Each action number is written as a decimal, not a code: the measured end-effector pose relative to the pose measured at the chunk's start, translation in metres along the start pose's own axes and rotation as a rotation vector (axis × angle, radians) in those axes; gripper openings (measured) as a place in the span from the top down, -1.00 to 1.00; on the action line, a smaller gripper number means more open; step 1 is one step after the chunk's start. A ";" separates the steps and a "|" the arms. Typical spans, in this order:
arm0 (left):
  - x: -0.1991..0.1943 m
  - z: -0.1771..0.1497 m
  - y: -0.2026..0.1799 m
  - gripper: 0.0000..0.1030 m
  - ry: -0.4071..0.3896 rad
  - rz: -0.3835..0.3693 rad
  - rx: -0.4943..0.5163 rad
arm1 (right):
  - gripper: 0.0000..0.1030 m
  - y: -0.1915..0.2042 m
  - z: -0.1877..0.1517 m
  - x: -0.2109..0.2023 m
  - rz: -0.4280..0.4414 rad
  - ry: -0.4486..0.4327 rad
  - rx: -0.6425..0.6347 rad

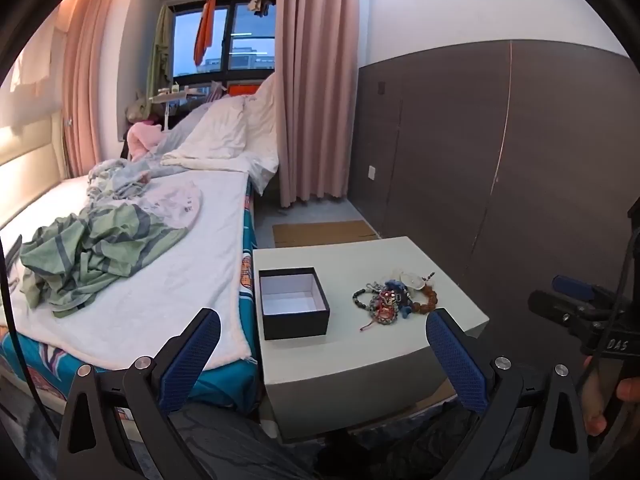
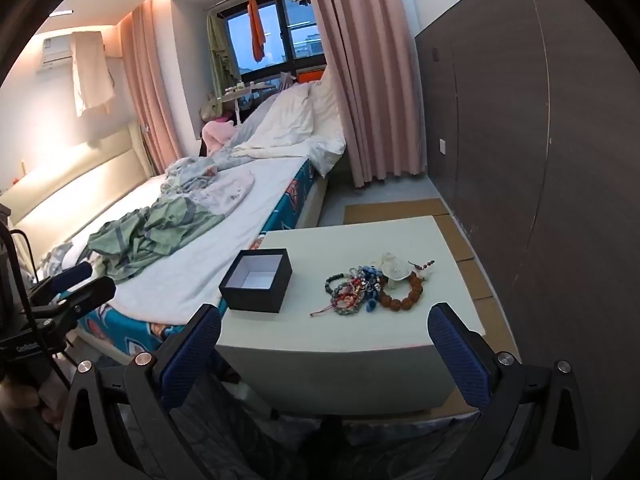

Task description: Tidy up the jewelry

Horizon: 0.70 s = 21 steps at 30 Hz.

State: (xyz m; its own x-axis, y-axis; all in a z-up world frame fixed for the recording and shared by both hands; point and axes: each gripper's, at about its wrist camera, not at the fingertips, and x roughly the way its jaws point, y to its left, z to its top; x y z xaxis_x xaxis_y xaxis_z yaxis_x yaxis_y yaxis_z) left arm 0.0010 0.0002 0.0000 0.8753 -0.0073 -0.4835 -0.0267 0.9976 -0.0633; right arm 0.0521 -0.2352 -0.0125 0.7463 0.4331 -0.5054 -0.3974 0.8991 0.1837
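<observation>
Fingers [image 2: 192,356] spread wide, short of jewelry pile [image 2: 370,286] ahead

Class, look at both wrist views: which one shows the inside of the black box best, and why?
The left wrist view: the black box sits nearly square-on there, so its white floor and all four inner walls show, and nothing lies inside. In the right wrist view the box is turned corner-on and seen lower, so its near walls hide part of the floor.
</observation>
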 end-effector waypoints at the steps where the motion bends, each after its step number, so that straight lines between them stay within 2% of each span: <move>1: -0.002 0.001 -0.004 -0.99 -0.017 -0.004 0.004 | -1.00 0.000 0.000 0.001 0.006 0.008 -0.001; 9: -0.015 -0.003 0.004 -0.99 -0.036 -0.016 -0.032 | -1.00 0.005 -0.002 0.005 0.007 0.027 -0.021; 21: -0.009 -0.005 0.005 -0.99 -0.015 -0.020 -0.027 | -1.00 0.004 -0.003 -0.003 -0.009 0.037 -0.014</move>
State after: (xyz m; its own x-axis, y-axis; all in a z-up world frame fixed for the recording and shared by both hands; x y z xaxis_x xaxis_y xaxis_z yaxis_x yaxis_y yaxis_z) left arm -0.0095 0.0046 -0.0001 0.8829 -0.0256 -0.4688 -0.0224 0.9951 -0.0966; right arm 0.0469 -0.2331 -0.0134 0.7298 0.4224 -0.5376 -0.3987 0.9017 0.1673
